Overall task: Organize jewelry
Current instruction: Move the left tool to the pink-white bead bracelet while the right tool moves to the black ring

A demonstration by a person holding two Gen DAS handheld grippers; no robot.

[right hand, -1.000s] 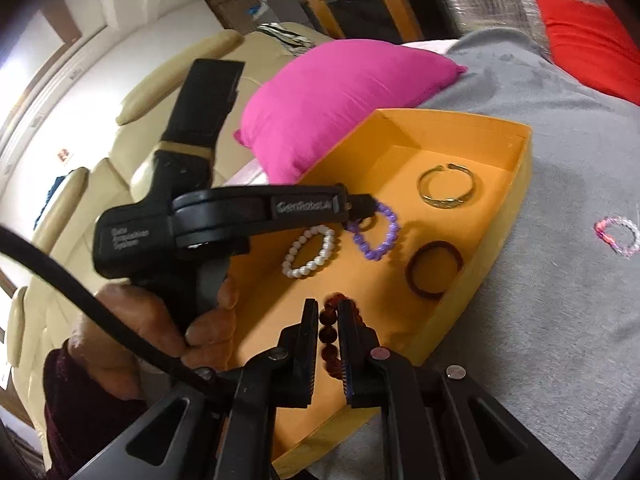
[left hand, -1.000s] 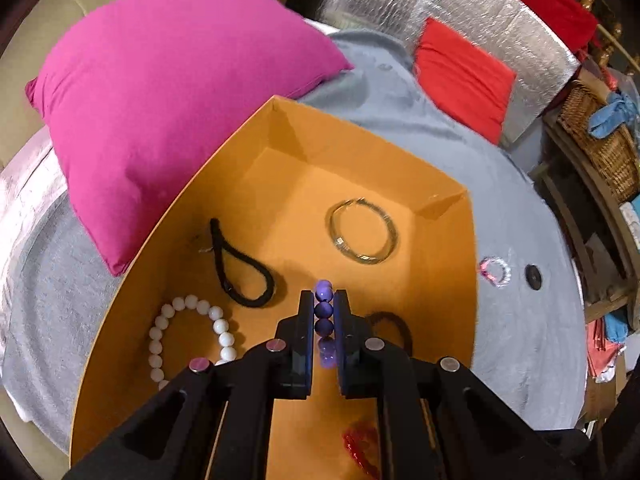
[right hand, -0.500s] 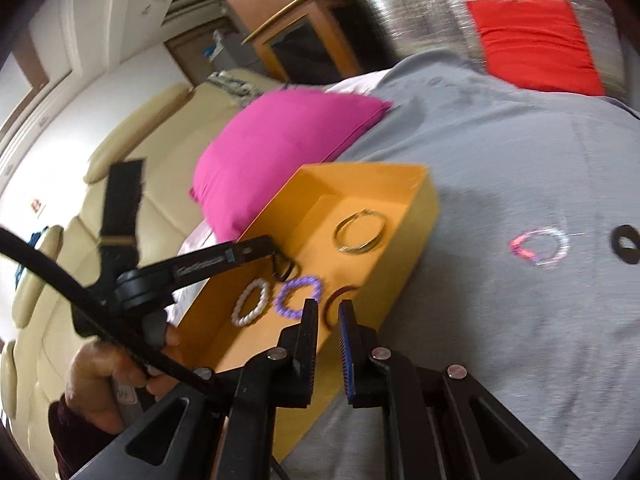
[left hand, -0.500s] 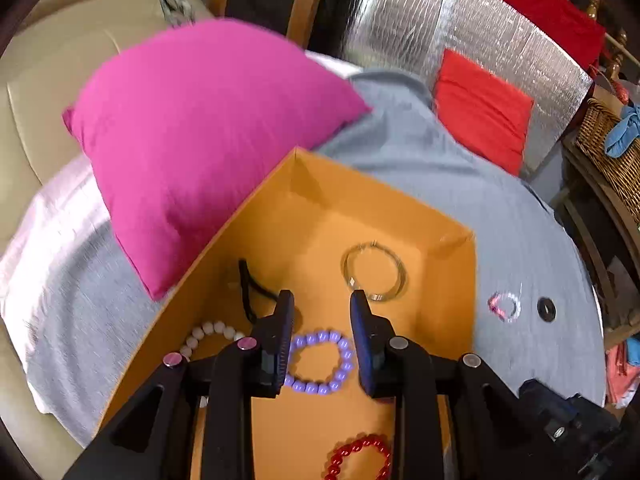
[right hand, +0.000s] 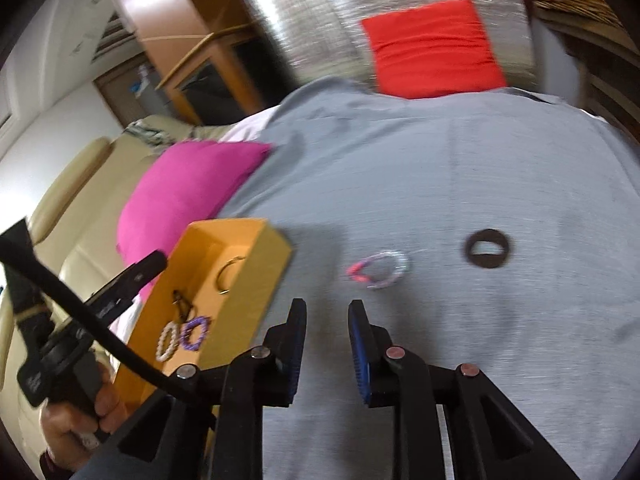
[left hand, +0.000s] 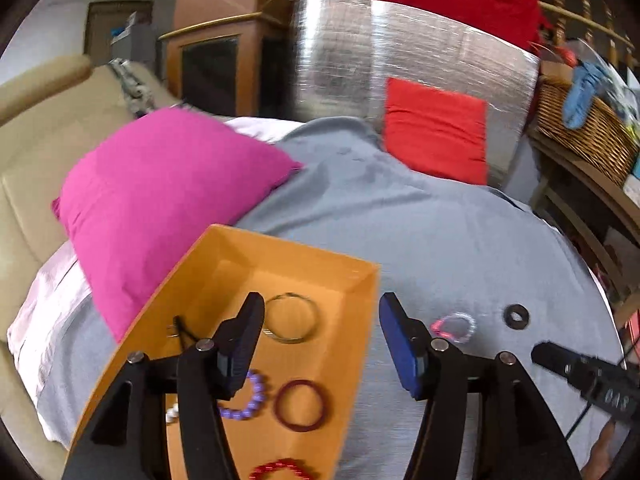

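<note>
An orange box (left hand: 280, 248) sits on the grey cloth (left hand: 420, 240). It holds a metal bangle (left hand: 292, 322), a purple bead bracelet (left hand: 250, 398), a dark red ring bracelet (left hand: 300, 404), a red bead bracelet (left hand: 282, 468), a black cord (left hand: 182, 330) and a white bead bracelet (right hand: 167, 342). A pink and white bracelet (right hand: 378, 270) and a black ring (right hand: 486, 249) lie on the cloth to the right of the box. My left gripper (left hand: 320, 320) is open and empty above the box's right wall. My right gripper (right hand: 327, 326) is open and empty over the cloth, just short of the pink and white bracelet.
A magenta pillow (left hand: 160, 176) lies left of the box. A red cushion (left hand: 436, 128) leans on a silver foil panel (left hand: 400, 52) at the back. A wicker basket (left hand: 580, 132) stands at the right. A beige sofa (right hand: 72, 184) is at the left.
My left gripper let go of the purple bracelet in the box, opened wide and drew back. My right gripper left the red bead bracelet in the box, swung right over the cloth and opened.
</note>
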